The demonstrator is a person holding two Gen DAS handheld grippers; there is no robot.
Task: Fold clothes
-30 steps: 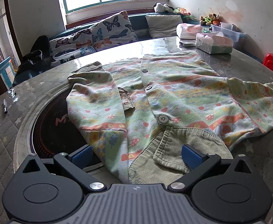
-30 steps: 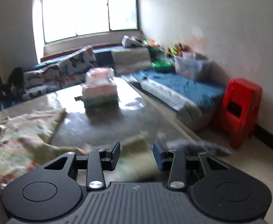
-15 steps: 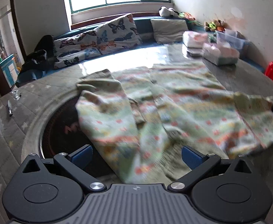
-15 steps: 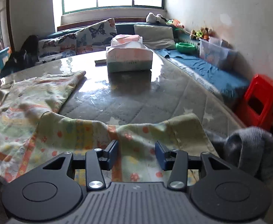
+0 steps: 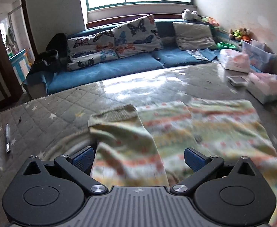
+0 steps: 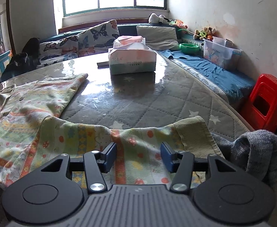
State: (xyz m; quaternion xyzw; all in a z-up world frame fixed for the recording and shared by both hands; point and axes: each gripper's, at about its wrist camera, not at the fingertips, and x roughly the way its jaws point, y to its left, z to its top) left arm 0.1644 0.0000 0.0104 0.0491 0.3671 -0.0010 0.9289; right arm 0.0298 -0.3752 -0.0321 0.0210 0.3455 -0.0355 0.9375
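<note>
The right gripper (image 6: pixel 138 156) hangs over the sleeve of the pastel patterned cardigan (image 6: pixel 32 113) on the grey quilted table (image 6: pixel 157 102), jaws opening, pads clear of cloth. The left gripper (image 5: pixel 138 158) is spread wide above the other sleeve, gripping nothing.

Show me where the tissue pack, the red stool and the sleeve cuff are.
tissue pack (image 6: pixel 132 62), right wrist view, front face.
red stool (image 6: pixel 265 102), right wrist view, front side.
sleeve cuff (image 6: pixel 194 132), right wrist view, ribbed band.
</note>
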